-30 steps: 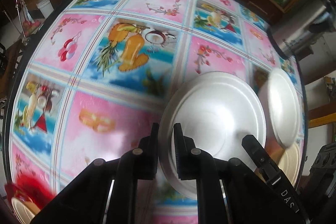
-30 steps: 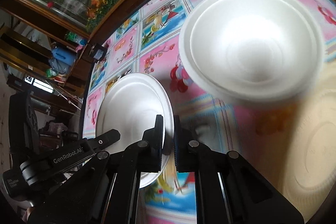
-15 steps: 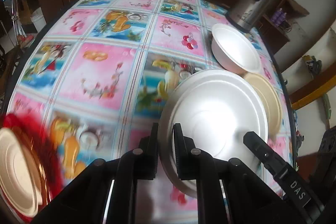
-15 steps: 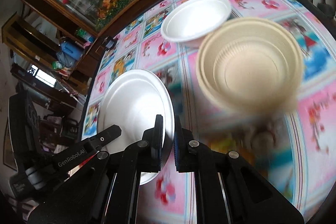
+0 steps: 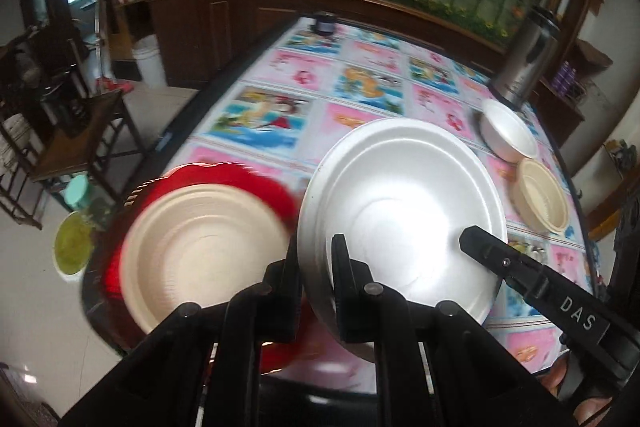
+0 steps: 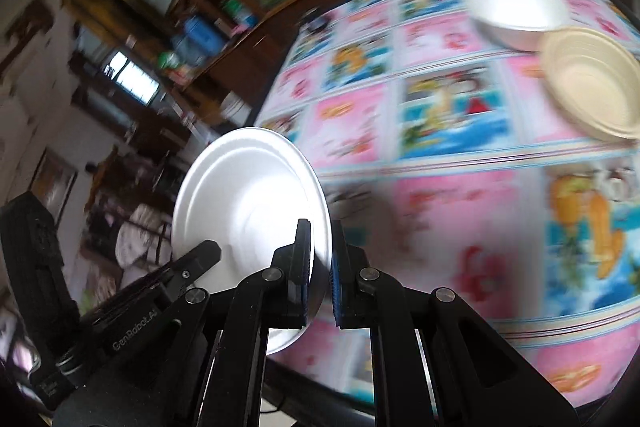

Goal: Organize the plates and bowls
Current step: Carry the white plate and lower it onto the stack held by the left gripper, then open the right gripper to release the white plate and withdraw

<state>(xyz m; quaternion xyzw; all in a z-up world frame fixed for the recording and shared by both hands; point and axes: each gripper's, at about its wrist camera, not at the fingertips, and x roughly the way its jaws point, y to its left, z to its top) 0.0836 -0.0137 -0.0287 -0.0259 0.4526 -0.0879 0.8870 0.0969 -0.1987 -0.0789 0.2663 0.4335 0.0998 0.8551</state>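
Observation:
A white foam plate is held off the table by both grippers. My left gripper is shut on its left rim. My right gripper is shut on its right rim; the plate also shows in the right wrist view. A beige plate lies on a red tray at the table's near left edge, just left of the held plate. A white bowl and a beige bowl stand at the far right; they also show in the right wrist view, white bowl and beige bowl.
A steel thermos stands behind the white bowl. A small dark object sits at the table's far edge. The table has a pink and blue picture cloth. A wooden chair and floor lie to the left.
Both grippers have carried the white plate back and to the left, toward the near table edge. The beige plate on the red tray now lies close beside it. The bowls are farther away.

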